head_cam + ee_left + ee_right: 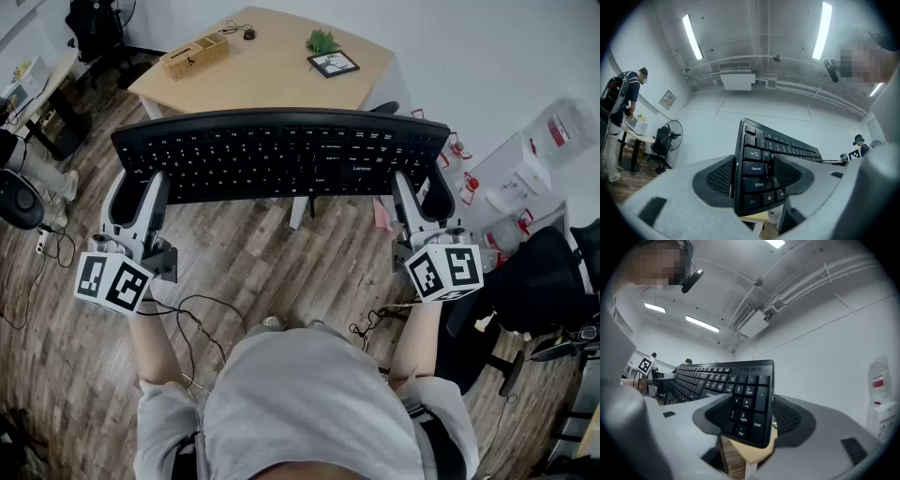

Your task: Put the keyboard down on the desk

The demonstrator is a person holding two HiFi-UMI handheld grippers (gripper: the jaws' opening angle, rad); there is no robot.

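A long black keyboard hangs level in the air over the wood floor, just short of the light wooden desk. My left gripper is shut on its left end, and my right gripper is shut on its right end. In the left gripper view the keyboard stands on edge between the ribbed pads, which press on both faces by the Shift and Ctrl keys. The right gripper view has the number-pad end clamped the same way, with the desk's corner below it.
On the desk lie a wooden box, a framed picture and a green object. A black chair and white boxes crowd the right. Cables trail on the floor. A person stands far left by a fan.
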